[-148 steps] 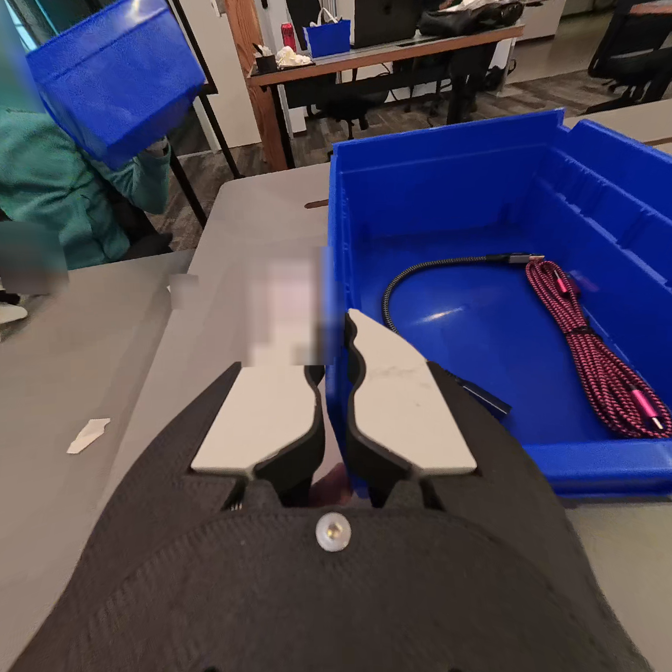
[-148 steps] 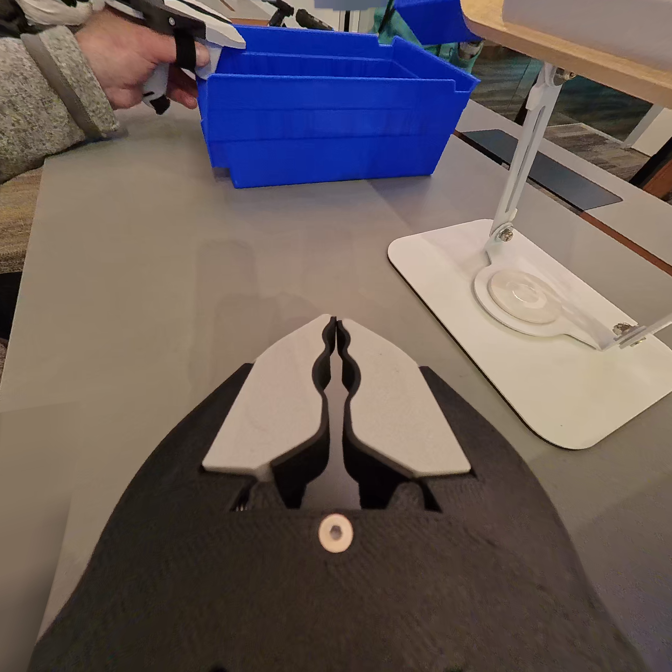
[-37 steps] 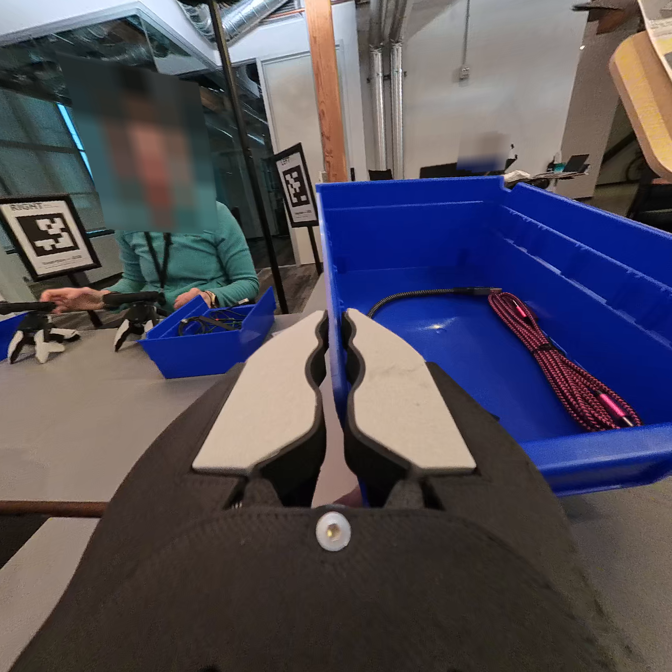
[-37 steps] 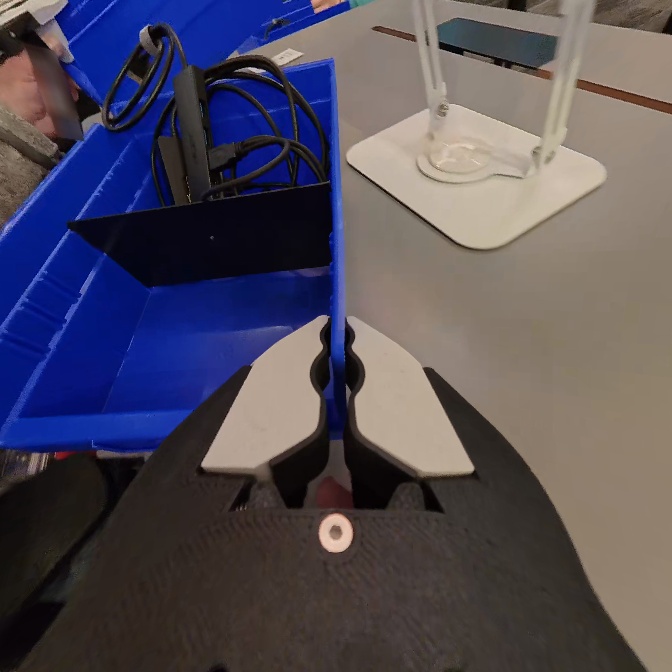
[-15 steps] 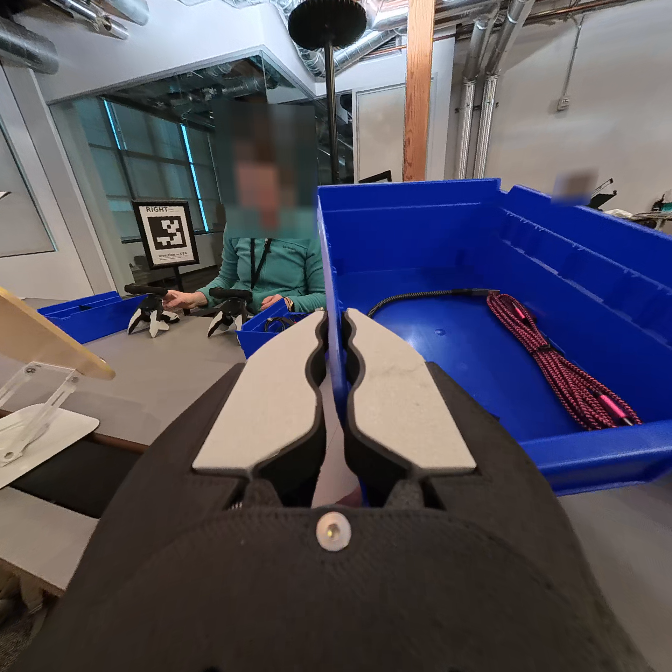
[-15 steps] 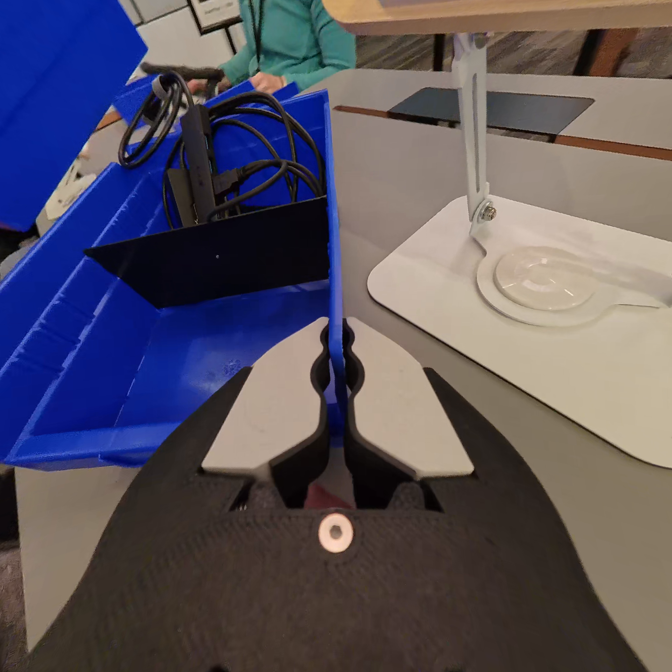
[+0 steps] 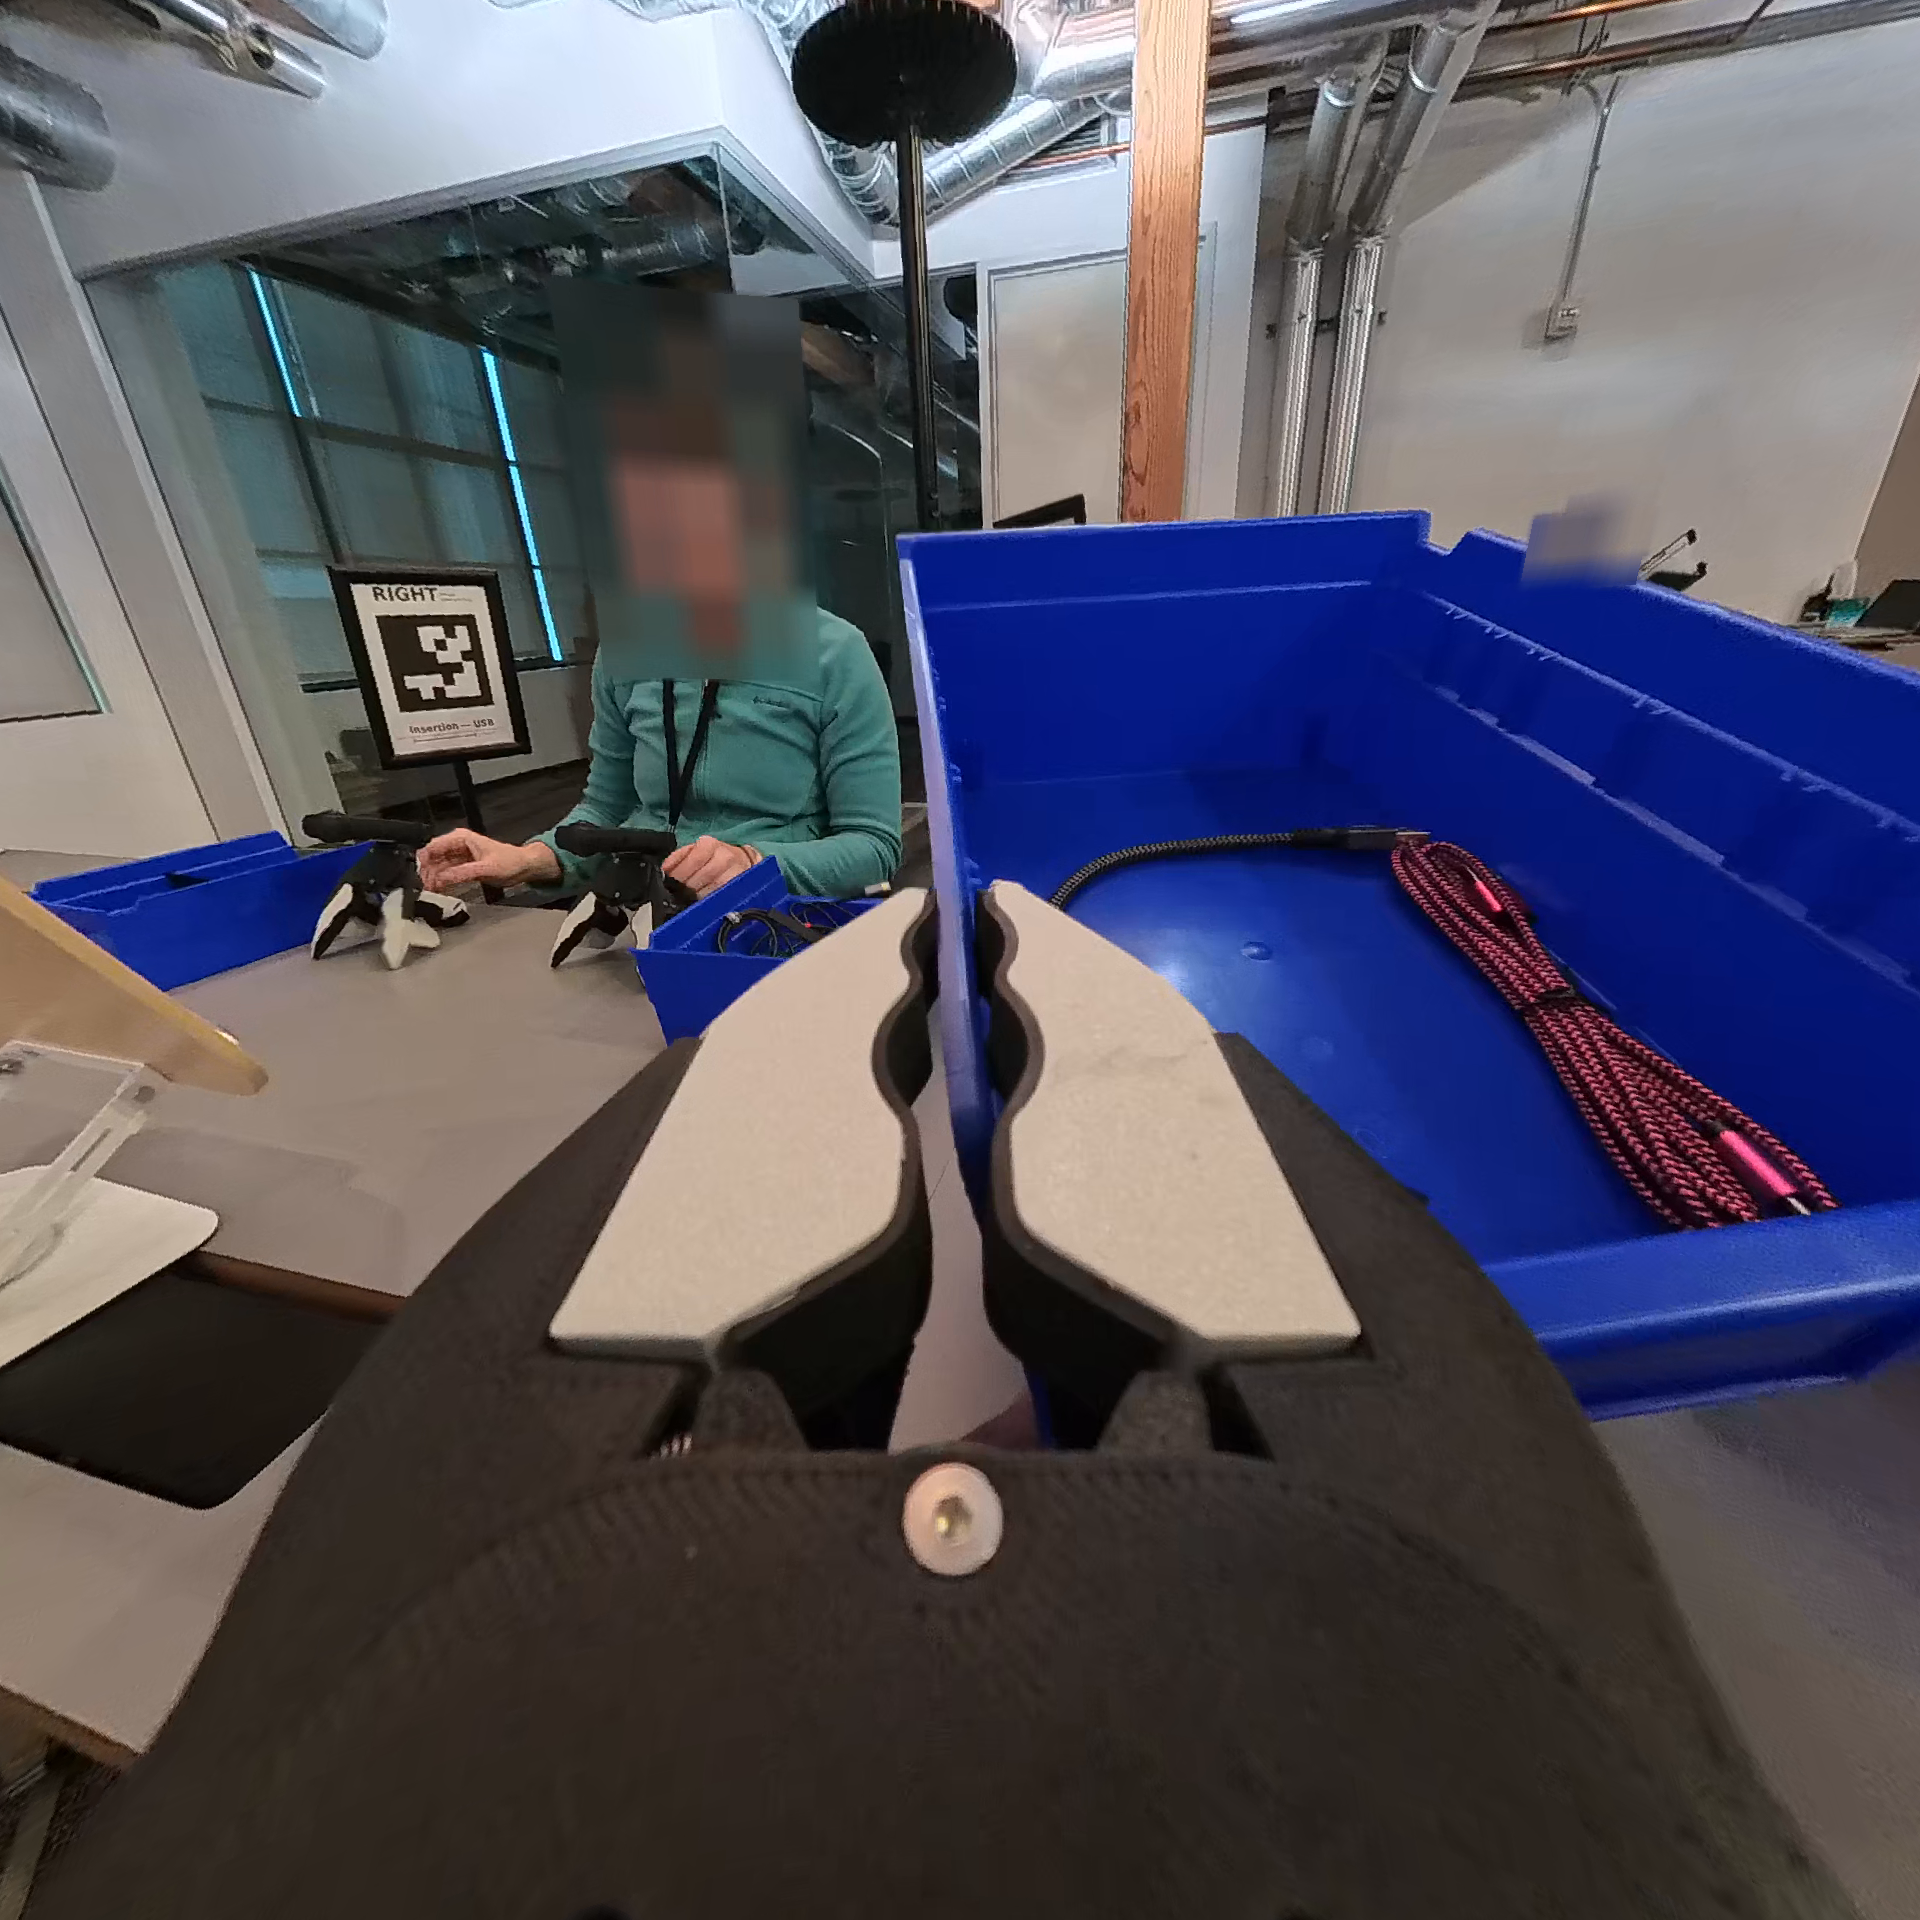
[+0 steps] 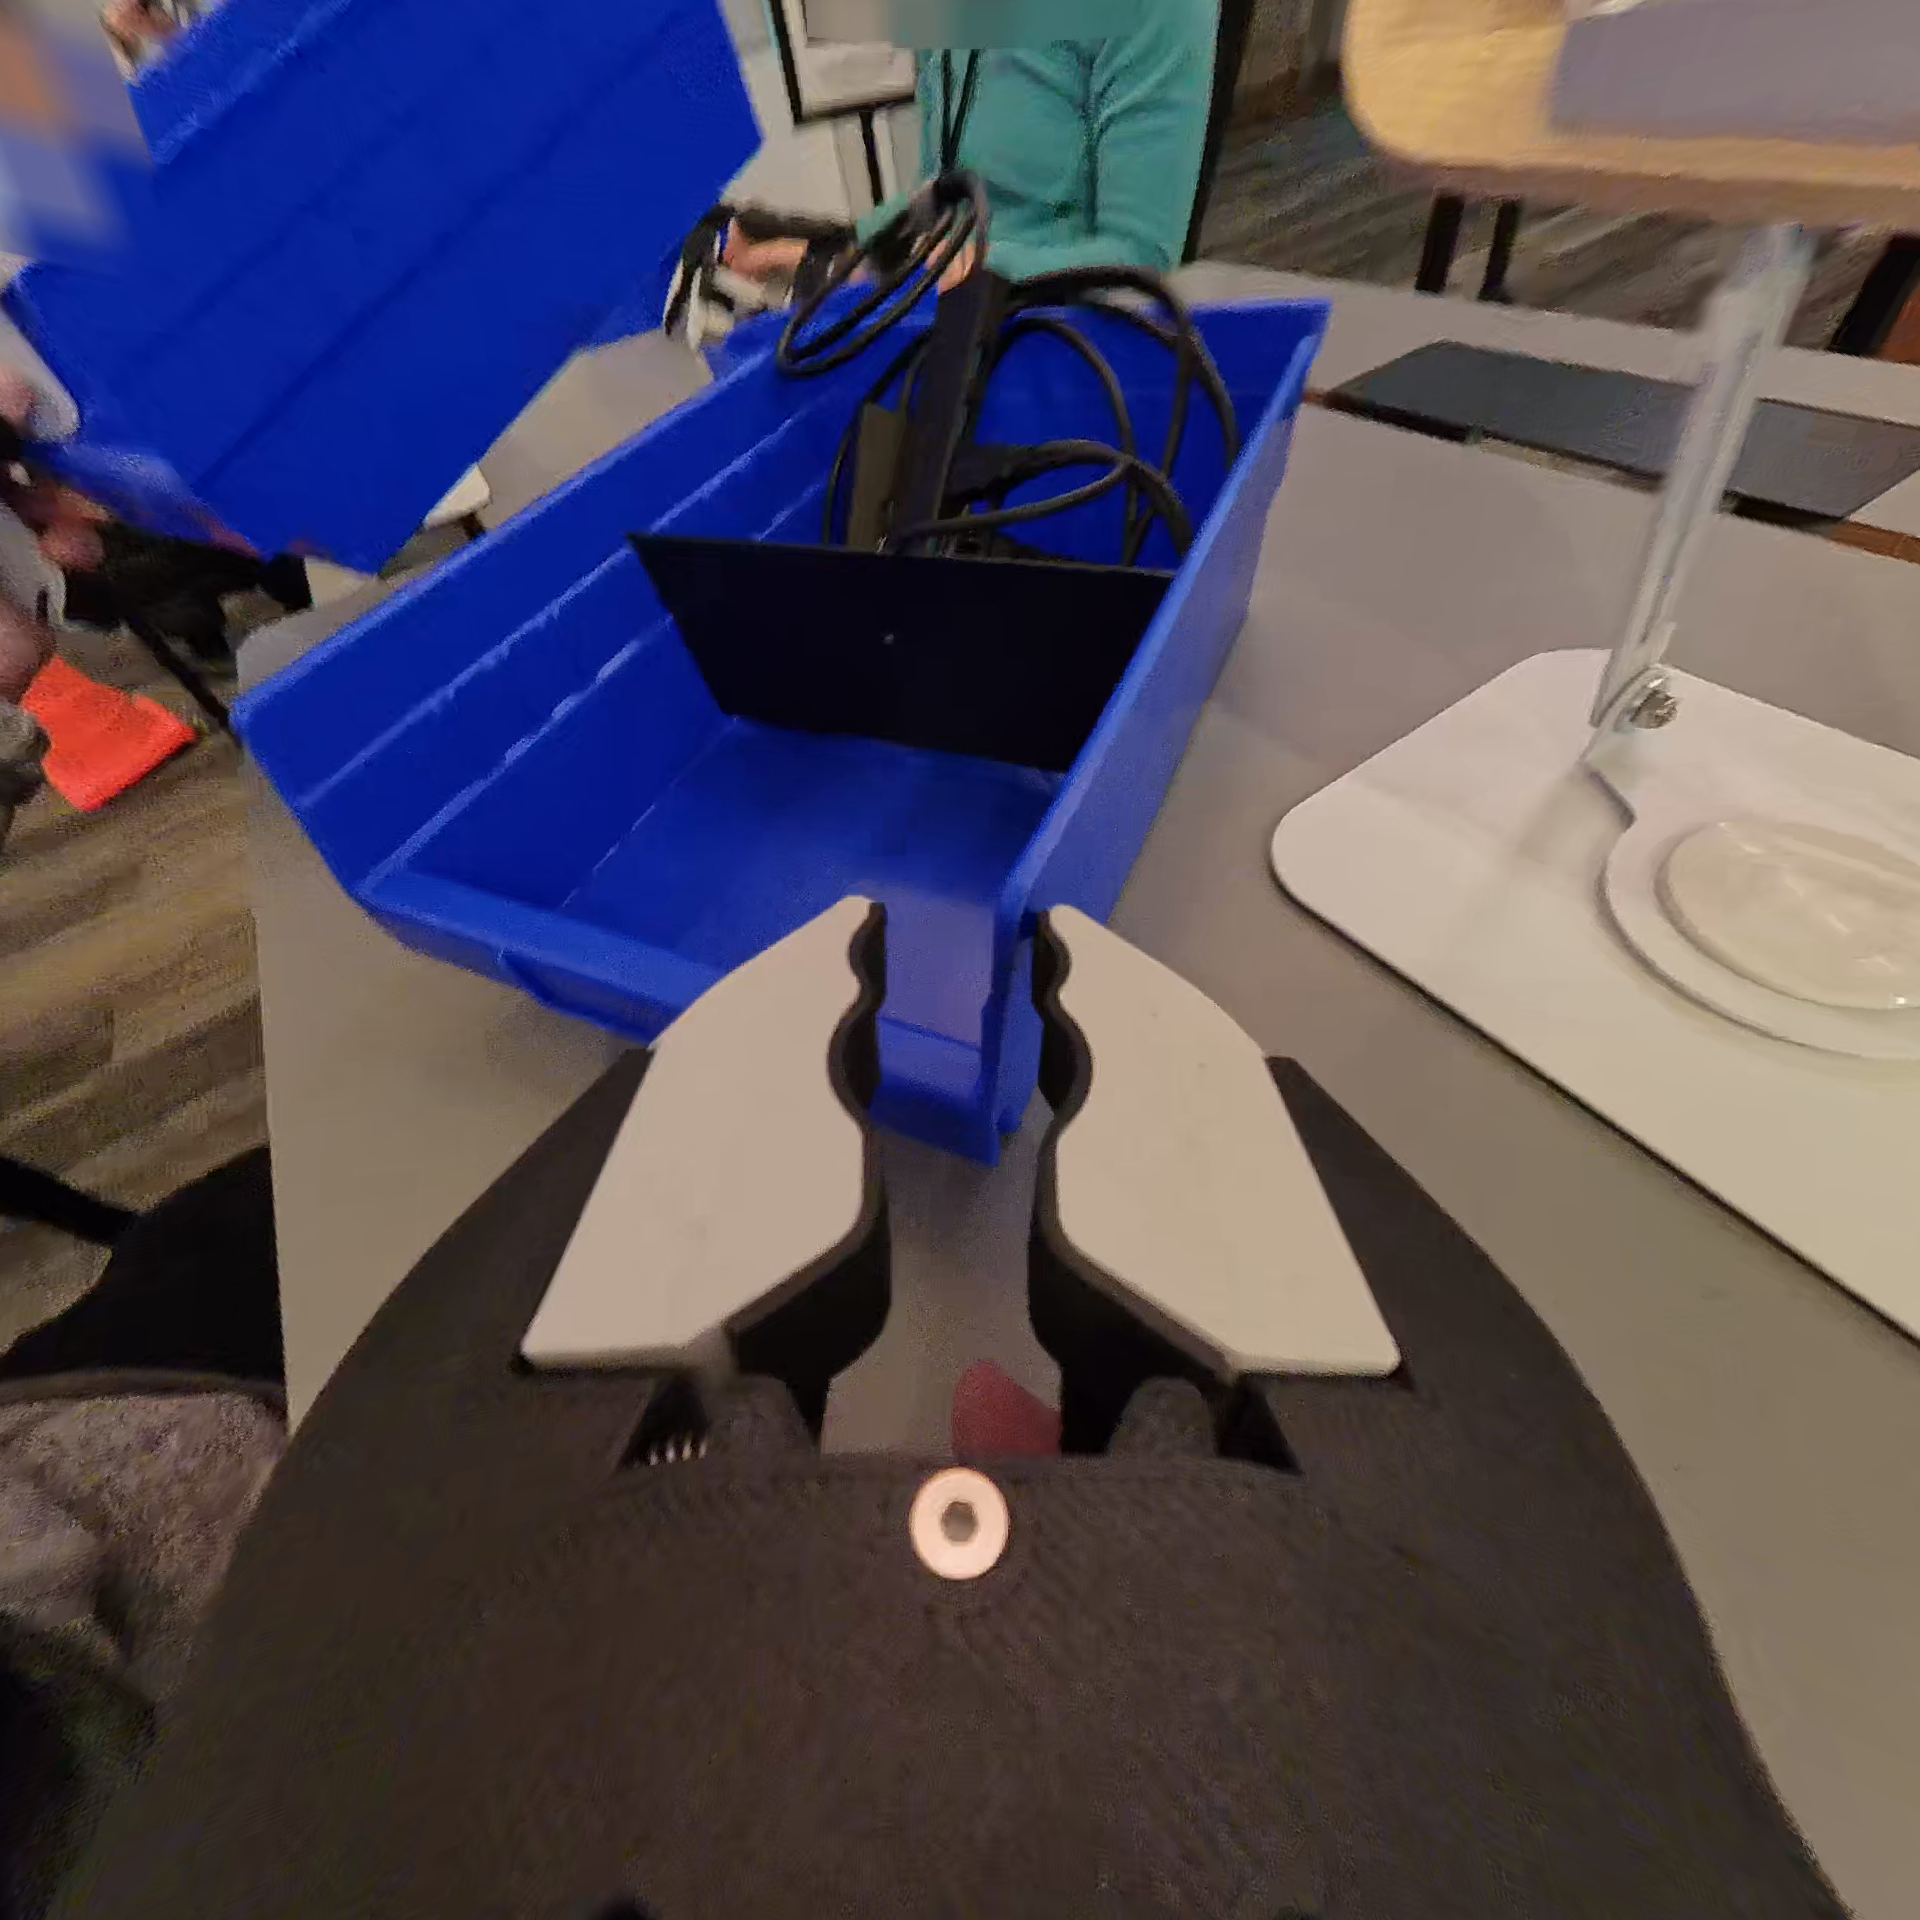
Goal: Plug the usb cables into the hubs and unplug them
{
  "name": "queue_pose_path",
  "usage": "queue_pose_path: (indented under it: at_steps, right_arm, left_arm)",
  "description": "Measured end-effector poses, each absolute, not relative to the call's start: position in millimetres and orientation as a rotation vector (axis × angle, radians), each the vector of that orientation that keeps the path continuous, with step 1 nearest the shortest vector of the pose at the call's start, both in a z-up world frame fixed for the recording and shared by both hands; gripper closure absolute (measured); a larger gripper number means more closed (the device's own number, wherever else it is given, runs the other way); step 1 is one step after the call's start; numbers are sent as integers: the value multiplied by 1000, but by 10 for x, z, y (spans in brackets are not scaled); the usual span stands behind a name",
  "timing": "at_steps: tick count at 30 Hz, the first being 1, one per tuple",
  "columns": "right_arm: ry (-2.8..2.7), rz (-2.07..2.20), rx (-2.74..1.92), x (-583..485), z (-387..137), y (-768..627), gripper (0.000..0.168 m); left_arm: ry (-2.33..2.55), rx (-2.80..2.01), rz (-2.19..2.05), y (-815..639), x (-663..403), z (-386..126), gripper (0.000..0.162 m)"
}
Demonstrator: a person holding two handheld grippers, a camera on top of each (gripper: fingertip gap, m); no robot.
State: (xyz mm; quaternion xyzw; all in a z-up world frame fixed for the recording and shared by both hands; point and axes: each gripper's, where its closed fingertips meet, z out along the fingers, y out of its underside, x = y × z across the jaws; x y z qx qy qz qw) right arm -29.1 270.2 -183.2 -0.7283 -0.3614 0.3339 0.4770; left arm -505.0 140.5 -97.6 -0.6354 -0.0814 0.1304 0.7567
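Observation:
My left gripper (image 7: 954, 914) is shut on the left side wall of a blue bin (image 7: 1195, 665). A pink braided cable (image 7: 1621, 1060) and a black braided cable (image 7: 1174, 857) lie in it. This bin shows raised at the upper left of the right wrist view (image 8: 416, 260). My right gripper (image 8: 956, 914) is open, its fingers either side of the near right corner of a second blue bin (image 8: 1153, 665) that rests on the table. Behind that bin's black divider (image 8: 904, 655) stand a black hub (image 8: 956, 416) and coiled black cables (image 8: 1101, 457).
A white stand base (image 8: 1558, 935) with a wooden board (image 8: 1610, 94) above it sits right of the second bin. Across the grey table (image 7: 436, 1049) sits a person in teal (image 7: 748, 769) with two grippers (image 7: 384, 914) and more blue bins (image 7: 187, 904).
My right gripper has opened and let go of the second bin's wall, and that bin now sits on the table. My left gripper stays shut on its bin.

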Motion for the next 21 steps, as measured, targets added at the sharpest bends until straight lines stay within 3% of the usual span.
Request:
queue_pose_path:
  at_steps: [5,9,14,17,21]
  right_arm:
    - [-1118,838,-1709,-568,-1908,2239,117]
    - [-1323,864,-1561,-775,-1921,1874,124]
    - [-1381,688,-1476,-781,-1864,1884,115]
    - [-1441,648,-1468,-878,-1926,1838,119]
    - [-1447,555,-1449,-997,-2009,1901,142]
  left_arm:
    - [-165,-1372,281,1364,-4990,-874,157]
    - [-155,-1357,277,1320,-4957,-786,157]
    - [-163,-1337,258,1273,-4956,-724,157]
    - [-166,-1334,248,1281,-4948,-712,157]
    - [-154,-1338,243,1305,-4908,-693,157]
